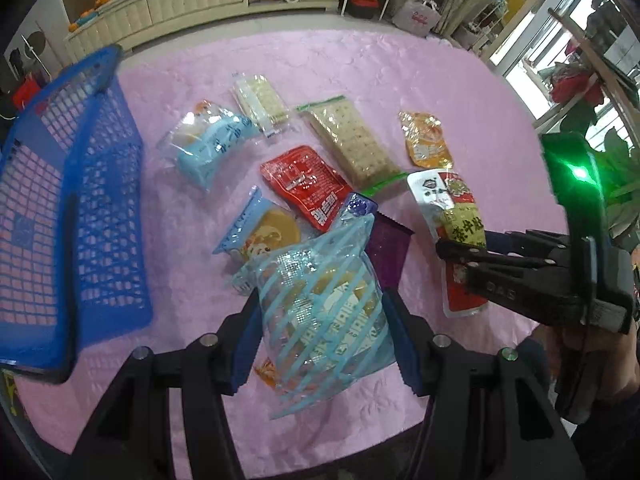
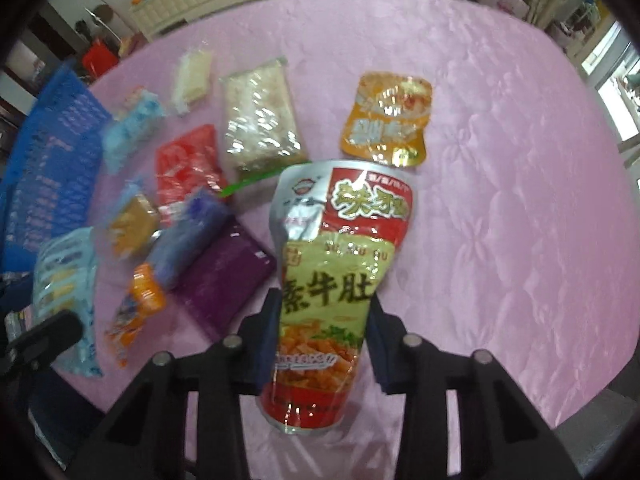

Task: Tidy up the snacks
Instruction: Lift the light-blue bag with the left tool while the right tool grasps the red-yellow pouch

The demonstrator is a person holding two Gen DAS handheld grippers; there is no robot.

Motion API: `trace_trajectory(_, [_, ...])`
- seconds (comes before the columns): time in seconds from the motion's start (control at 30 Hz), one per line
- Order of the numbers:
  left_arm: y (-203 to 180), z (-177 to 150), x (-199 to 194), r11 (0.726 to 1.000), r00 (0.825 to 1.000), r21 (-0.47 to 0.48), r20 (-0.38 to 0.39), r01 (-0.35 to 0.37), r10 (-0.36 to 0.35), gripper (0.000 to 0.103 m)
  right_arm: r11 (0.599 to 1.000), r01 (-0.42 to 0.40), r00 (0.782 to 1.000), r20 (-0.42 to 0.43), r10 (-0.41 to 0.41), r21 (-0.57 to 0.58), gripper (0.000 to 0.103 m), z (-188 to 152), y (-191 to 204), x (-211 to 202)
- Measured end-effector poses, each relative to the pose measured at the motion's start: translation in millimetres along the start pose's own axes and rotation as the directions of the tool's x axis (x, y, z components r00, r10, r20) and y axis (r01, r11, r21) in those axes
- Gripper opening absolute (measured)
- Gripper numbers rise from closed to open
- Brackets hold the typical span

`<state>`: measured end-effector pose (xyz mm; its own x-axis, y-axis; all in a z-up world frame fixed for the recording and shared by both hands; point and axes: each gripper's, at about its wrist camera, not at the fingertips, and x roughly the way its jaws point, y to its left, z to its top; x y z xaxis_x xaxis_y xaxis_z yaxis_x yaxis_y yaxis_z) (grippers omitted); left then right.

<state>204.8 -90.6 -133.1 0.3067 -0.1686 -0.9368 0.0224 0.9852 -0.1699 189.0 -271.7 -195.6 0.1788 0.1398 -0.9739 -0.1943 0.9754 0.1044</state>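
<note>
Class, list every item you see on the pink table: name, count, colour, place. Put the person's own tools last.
basket: 1, blue, left edge
striped packet: 1, clear with blue stripes, in left gripper
red-green pouch: 1, in right gripper
cracker packs: 2, clear, far centre
red sachet: 1, centre
orange pouch: 1, far right
purple packet: 1, centre
light-blue cake packets: 2, beside basket
left gripper: 1, black
right gripper: 1, black

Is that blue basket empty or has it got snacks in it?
Empty, as far as visible: through the blue basket mesh only pink cloth shows, and the other snack packets lie outside it on the table.
</note>
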Motion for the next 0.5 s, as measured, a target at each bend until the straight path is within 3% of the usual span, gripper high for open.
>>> trace_trajectory(0.2, [0.1, -13.3, -47.2, 0.999, 0.995, 0.008, 0.079, 0.053, -0.053, 0.055, 0.997, -0.07, 0.993, 0.091, 0.074, -0.04, 0.043, -13.5, 26.4, -65.0])
trace_trajectory(0.5, [23.6, -31.0, -121.0, 0.999, 0.98, 0.05, 0.198, -0.021, 0.01, 0.055, 0.986, -0.103, 0.969, 0.213, 0.129, -0.13, 0.043, -14.2, 96.9, -142.2])
